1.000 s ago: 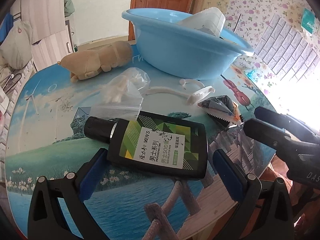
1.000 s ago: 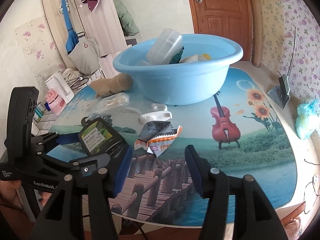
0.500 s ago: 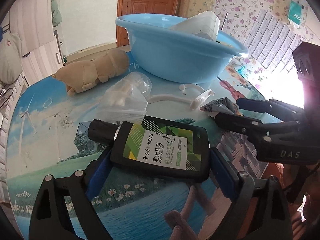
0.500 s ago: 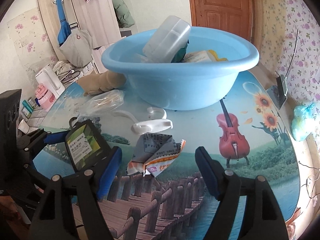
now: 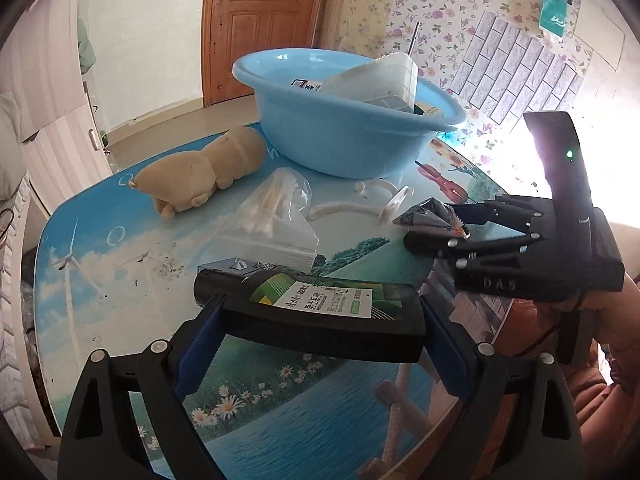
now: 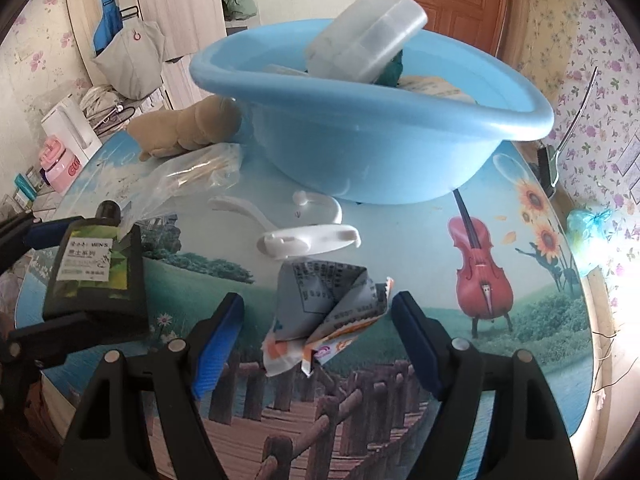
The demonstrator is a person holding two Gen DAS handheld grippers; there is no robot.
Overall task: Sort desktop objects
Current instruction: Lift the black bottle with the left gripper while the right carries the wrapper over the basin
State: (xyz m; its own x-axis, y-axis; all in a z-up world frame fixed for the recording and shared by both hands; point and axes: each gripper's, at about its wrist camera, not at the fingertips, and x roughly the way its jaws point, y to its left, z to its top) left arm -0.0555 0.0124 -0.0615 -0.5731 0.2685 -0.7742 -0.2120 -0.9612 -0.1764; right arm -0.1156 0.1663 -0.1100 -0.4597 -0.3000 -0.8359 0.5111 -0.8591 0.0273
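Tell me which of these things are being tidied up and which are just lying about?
Being sorted:
- black bottle, gripped in the left tool
- crumpled wrapper, between the open right tool
- plush toy, bag of swabs, white hooks
- blue basin, already holding items

Lying about:
- pink cup
- hanging bag

Floral wallpaper [image 5: 432, 12], brown wooden door [image 5: 260, 24], bright glare at right.

Both wrist views look steeply down and forward toward the blue basin [image 5: 352, 136] [image 6: 372, 148], close over the table. We get the left view from the basin's front-left, the right from straight in front; both share the black bottle [image 5: 320, 312] [image 6: 96, 276] and the crumpled wrapper [image 5: 430, 220] [image 6: 332, 312].
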